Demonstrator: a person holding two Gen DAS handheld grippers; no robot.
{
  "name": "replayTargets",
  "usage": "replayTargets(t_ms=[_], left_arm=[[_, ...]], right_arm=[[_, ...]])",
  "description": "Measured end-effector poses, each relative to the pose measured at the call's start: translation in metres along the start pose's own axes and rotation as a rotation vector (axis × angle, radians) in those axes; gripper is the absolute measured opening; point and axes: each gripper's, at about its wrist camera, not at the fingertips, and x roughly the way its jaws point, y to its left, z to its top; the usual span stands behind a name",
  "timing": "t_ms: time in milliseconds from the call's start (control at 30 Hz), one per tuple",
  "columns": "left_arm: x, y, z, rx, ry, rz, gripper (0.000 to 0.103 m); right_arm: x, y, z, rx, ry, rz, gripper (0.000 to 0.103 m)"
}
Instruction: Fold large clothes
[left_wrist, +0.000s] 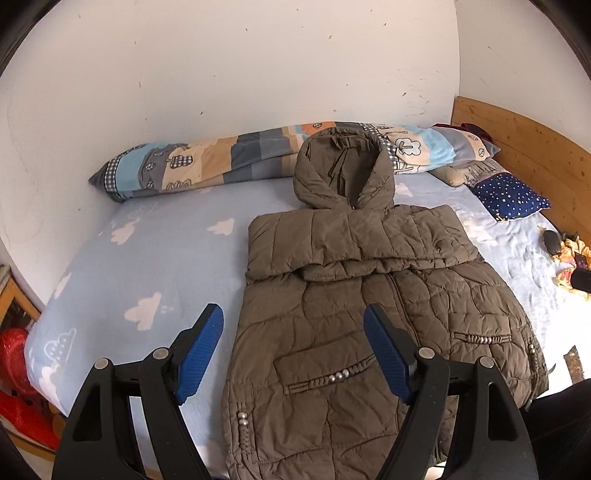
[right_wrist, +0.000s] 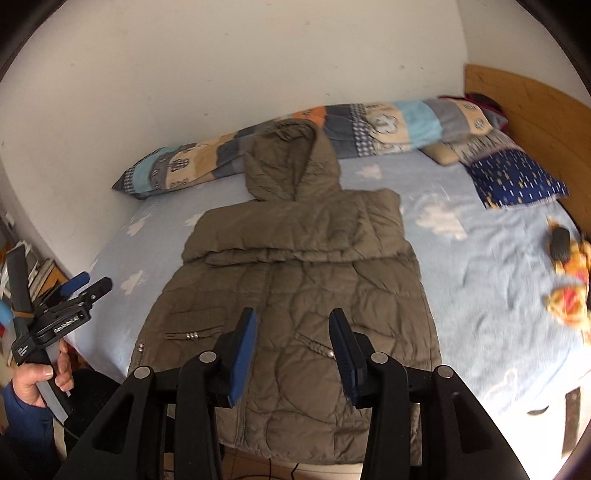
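Observation:
A brown quilted hooded jacket (left_wrist: 354, 295) lies front up on the bed, hood toward the wall, both sleeves folded across the chest. Its hem hangs over the near bed edge. It also shows in the right wrist view (right_wrist: 295, 280). My left gripper (left_wrist: 293, 317) is open and empty, held above the jacket's lower left side. My right gripper (right_wrist: 293, 325) is open and empty above the jacket's lower middle. The left gripper (right_wrist: 88, 282) also shows at the far left of the right wrist view, held in a hand off the bed.
The bed has a light blue cloud sheet (left_wrist: 147, 266). A long patchwork pillow (left_wrist: 229, 158) lies along the wall. A starry blue pillow (left_wrist: 513, 195) and small items (left_wrist: 569, 258) sit at right by the wooden headboard (left_wrist: 524, 144). Red objects (left_wrist: 18, 376) stand left of the bed.

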Motion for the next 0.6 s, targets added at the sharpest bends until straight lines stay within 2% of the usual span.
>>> replayTargets(t_ms=[200, 300, 467, 600], left_arm=[[0.005, -0.004, 0.019, 0.044, -0.006, 0.015, 0.079], [0.007, -0.005, 0.042, 0.097, -0.021, 0.033, 0.08], [0.021, 0.002, 0.101, 0.158, -0.029, 0.014, 0.085], [0.054, 0.01, 0.158, 0.184, -0.023, 0.0, 0.086]], right_arm=[[0.004, 0.016, 0.028, -0.061, -0.012, 0.017, 0.046], [0.003, 0.019, 0.048, -0.083, -0.017, 0.028, 0.046], [0.004, 0.021, 0.098, -0.111, -0.03, 0.045, 0.048], [0.022, 0.02, 0.149, -0.129, -0.028, 0.053, 0.052]])
